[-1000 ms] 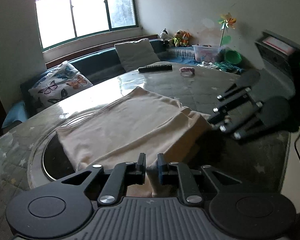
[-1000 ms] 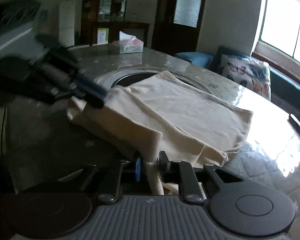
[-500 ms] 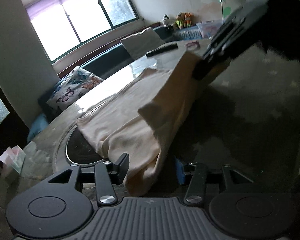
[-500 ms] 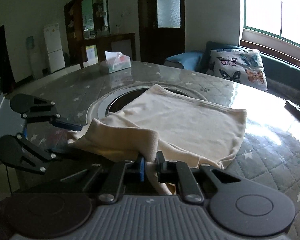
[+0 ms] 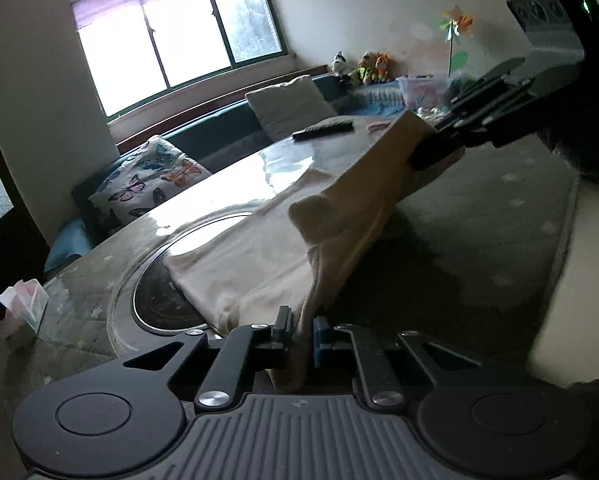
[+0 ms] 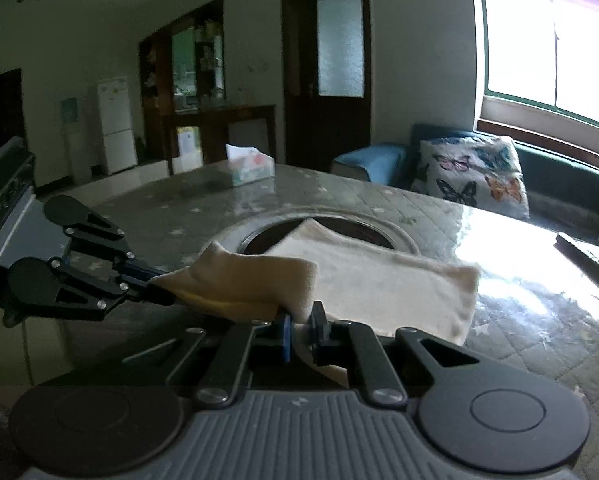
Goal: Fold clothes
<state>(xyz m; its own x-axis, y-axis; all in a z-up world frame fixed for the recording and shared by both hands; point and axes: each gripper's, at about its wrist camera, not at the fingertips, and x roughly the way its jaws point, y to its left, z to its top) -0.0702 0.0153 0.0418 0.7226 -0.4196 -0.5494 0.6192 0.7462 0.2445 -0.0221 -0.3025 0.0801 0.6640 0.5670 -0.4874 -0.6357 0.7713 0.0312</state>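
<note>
Above the table (image 5: 479, 240), both grippers pinch the unmarked beige garment (image 5: 259, 256).

Both wrist views face inward, sharing the cloth (image 5: 259, 256).

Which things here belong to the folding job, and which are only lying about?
For the job:
- beige garment, near edge lifted
- left tool, shut on one corner
- right tool, shut on the other corner

Lying about:
- tissue box
- remote control
- butterfly cushion
- plush toys
- pinwheel
</note>
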